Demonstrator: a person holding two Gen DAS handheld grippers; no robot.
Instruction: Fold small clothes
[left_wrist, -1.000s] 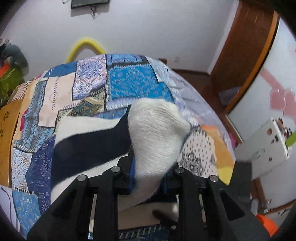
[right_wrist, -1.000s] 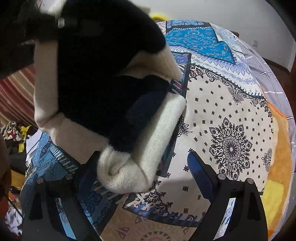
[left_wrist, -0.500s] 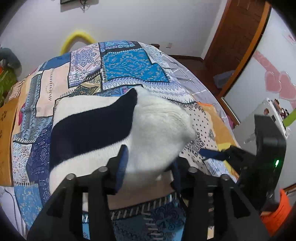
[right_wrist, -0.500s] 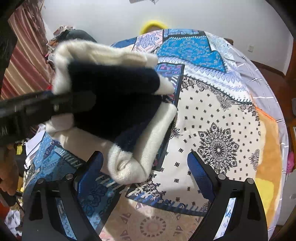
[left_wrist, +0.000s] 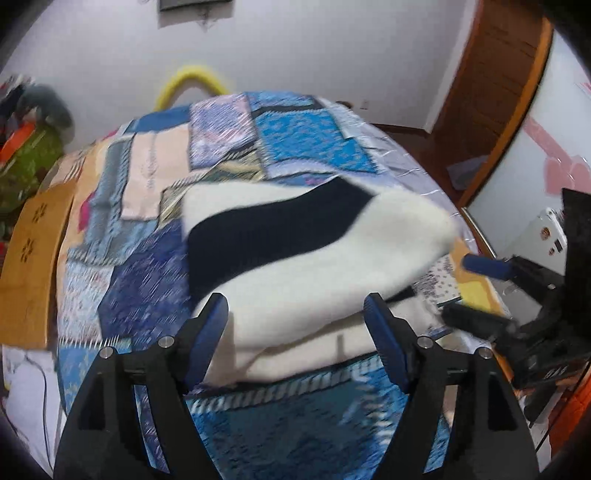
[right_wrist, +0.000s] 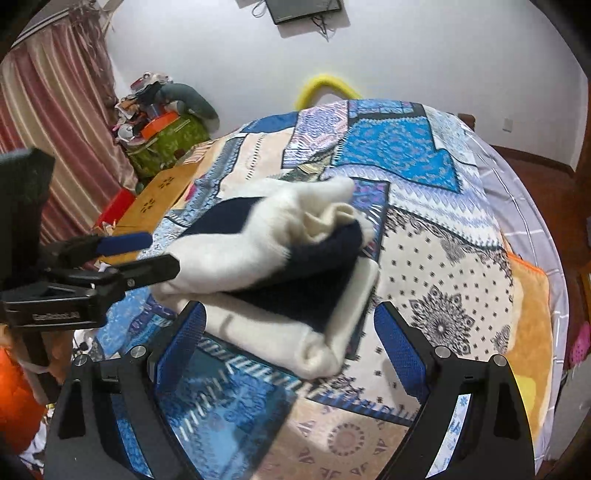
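A cream and navy striped knit sweater (left_wrist: 314, 266) lies folded in a thick stack on the patchwork bedspread (left_wrist: 155, 280); it also shows in the right wrist view (right_wrist: 280, 266). My left gripper (left_wrist: 299, 328) is open, its jaws wide apart at the near edge of the stack, holding nothing. It also shows from the side in the right wrist view (right_wrist: 147, 251), at the sweater's left end. My right gripper (right_wrist: 288, 332) is open and empty just before the stack's near corner, and shows in the left wrist view (left_wrist: 476, 291) at the sweater's right.
The patchwork bedspread (right_wrist: 443, 258) covers a bed. A wooden board (left_wrist: 29, 258) lies at its left edge. A yellow hoop (left_wrist: 192, 79) stands behind the bed. A green box with clutter (right_wrist: 166, 140) sits by the curtain. A wooden door (left_wrist: 495, 81) is at right.
My left gripper opened and let go of the sweater's top fold, which dropped flat onto the stack. Both grippers have drawn back a little from the sweater.
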